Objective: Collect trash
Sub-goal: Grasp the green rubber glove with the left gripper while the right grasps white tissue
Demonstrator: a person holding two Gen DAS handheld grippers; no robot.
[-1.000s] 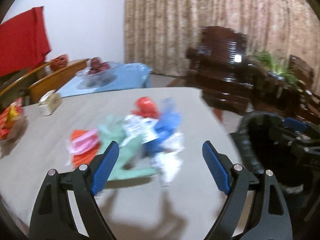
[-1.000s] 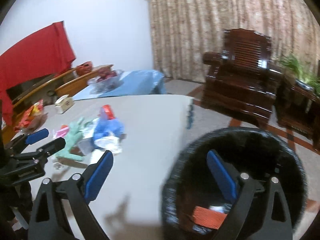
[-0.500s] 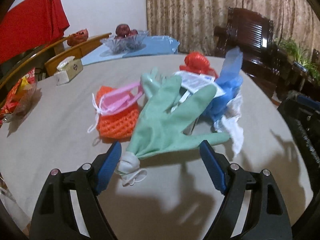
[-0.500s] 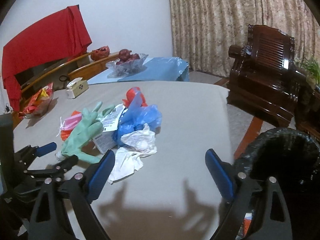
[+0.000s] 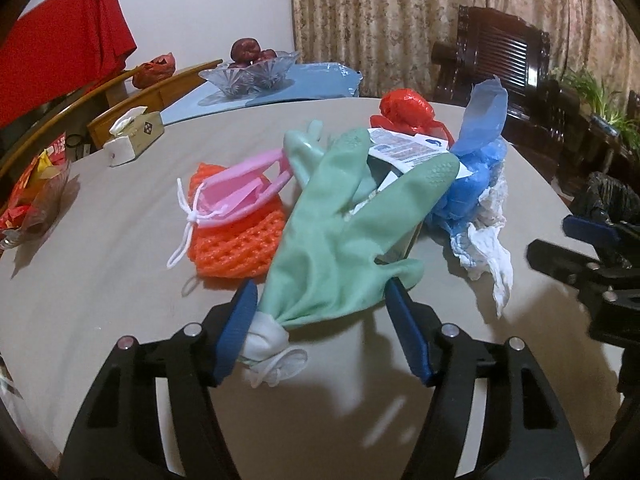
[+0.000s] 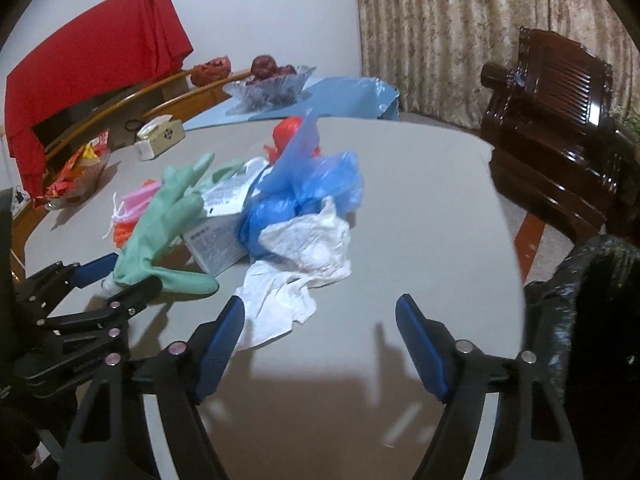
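A pile of trash lies on the grey round table (image 5: 100,280): a green rubber glove (image 5: 344,232), an orange mesh net (image 5: 236,240) with a pink frame on it, a white carton (image 6: 224,224), a blue plastic bag (image 5: 476,184), a red bag (image 5: 404,108) and crumpled white tissue (image 6: 304,252). My left gripper (image 5: 320,328) is open with the glove's cuff between its blue pads, not clamped. My right gripper (image 6: 320,340) is open and empty, just right of the tissue. A black-lined trash bin (image 6: 592,300) stands at the table's right edge.
A tissue box (image 5: 136,136), a snack basket (image 5: 32,196) and a glass fruit bowl (image 5: 252,72) stand at the far left and back. A dark wooden armchair (image 6: 560,120) stands to the right behind the table. A red cloth (image 6: 92,64) hangs at the left.
Both grippers moved from the bin toward the pile. The left gripper came close, its pads now either side of the glove's cuff. The right gripper swung left toward the tissue.
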